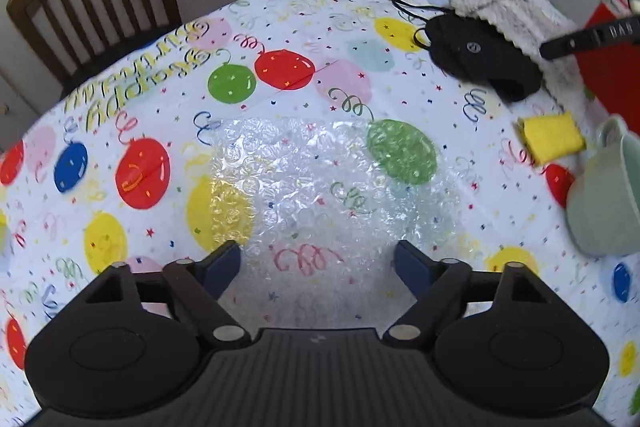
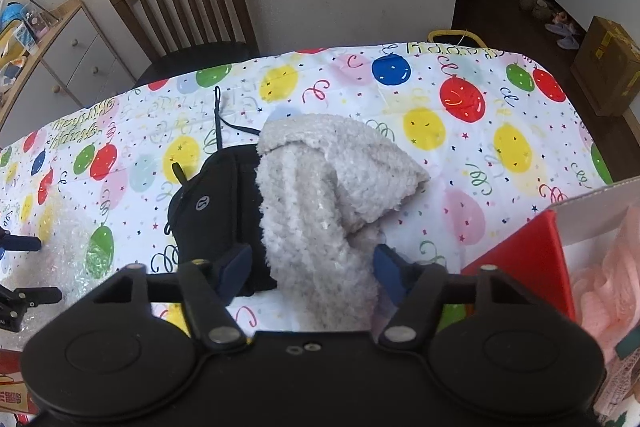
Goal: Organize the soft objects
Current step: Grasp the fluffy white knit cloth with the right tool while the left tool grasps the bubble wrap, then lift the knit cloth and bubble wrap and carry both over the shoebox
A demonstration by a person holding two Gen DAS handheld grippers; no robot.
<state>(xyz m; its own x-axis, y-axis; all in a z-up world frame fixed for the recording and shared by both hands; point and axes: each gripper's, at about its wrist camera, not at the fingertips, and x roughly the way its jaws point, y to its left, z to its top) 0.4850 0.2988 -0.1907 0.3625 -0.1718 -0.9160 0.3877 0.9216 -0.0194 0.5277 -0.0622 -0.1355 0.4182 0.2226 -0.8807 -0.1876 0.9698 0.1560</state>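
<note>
Two grippers are open above the table point(image 2: 460, 155). The left gripper point(image 1: 318, 259) hangs over the bubble wrap point(image 1: 312, 179) near the table's front edge, with nothing between its fingers. The right gripper point(image 2: 312, 267) has its fingers on both sides of the grey fleece point(image 2: 320, 195), which partly covers the black pouch point(image 2: 212, 215). A yellow sponge point(image 1: 552, 137) lies beside a green cup point(image 1: 608, 195).

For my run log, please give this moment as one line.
left hand-held gripper: open over bubble wrap | right hand-held gripper: open around fleece
</note>
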